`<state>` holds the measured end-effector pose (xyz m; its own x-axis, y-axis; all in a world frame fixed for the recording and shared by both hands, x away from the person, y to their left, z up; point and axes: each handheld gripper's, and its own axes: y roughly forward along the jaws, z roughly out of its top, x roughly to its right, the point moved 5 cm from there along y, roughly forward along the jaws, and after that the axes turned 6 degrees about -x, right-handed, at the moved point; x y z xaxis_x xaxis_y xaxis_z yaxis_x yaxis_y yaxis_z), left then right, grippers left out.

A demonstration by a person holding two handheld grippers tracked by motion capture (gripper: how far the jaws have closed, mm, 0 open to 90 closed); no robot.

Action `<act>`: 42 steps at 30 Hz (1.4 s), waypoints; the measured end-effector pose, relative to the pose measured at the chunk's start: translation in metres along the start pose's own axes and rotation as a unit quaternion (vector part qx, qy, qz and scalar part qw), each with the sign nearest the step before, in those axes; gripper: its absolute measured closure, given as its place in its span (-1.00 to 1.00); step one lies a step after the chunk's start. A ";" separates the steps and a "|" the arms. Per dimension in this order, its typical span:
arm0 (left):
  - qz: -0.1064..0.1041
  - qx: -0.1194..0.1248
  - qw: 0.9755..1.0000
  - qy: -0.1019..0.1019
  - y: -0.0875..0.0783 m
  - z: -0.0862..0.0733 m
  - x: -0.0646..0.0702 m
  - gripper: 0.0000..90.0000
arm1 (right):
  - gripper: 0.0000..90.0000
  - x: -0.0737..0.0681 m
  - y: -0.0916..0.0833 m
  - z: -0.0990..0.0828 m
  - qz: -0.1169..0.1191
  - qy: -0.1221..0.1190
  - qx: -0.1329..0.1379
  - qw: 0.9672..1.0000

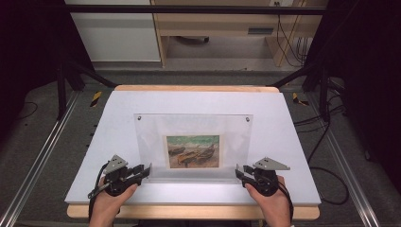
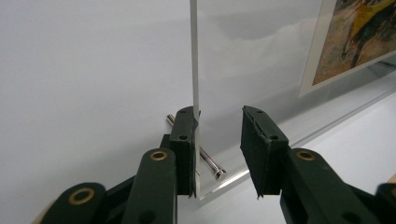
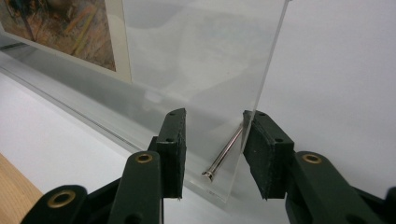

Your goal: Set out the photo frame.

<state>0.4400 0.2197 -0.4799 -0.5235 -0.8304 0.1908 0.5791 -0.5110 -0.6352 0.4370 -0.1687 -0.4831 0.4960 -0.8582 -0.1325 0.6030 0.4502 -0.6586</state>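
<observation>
Nearest me, at 7 and 5 o'clock on the counter [image 1: 94, 142], my left gripper [image 1: 147, 171] and right gripper [image 1: 239, 174] stand with jaws parted around the near bottom corners of a clear acrylic frame [image 1: 151, 137]; one pad of each lies against the sheet, so neither is clamped. Each corner carries a steel pin [image 2: 208, 162]. Beyond, toward 12 o'clock, the sandwiched print [image 1: 194, 151] sits mid-panel. I judge the frame stiff, slick and scratch-prone, moderately heavy: grip edges near pins, evenly.
</observation>
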 end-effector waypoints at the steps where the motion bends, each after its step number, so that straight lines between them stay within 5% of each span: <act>1: 0.000 0.000 1.000 0.000 0.000 0.000 0.000 0.45 | 0.34 0.000 0.000 -0.001 0.000 0.002 -0.001 1.000; 42: -0.007 -0.022 0.999 0.026 -0.001 -0.006 0.004 0.43 | 0.33 -0.003 -0.002 -0.009 0.001 0.003 -0.014 1.000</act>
<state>0.4334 0.2181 -0.4835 -0.5634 -0.8102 0.1616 0.5443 -0.5112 -0.6651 0.4291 -0.1693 -0.4880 0.4936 -0.8587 -0.1378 0.5848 0.4450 -0.6782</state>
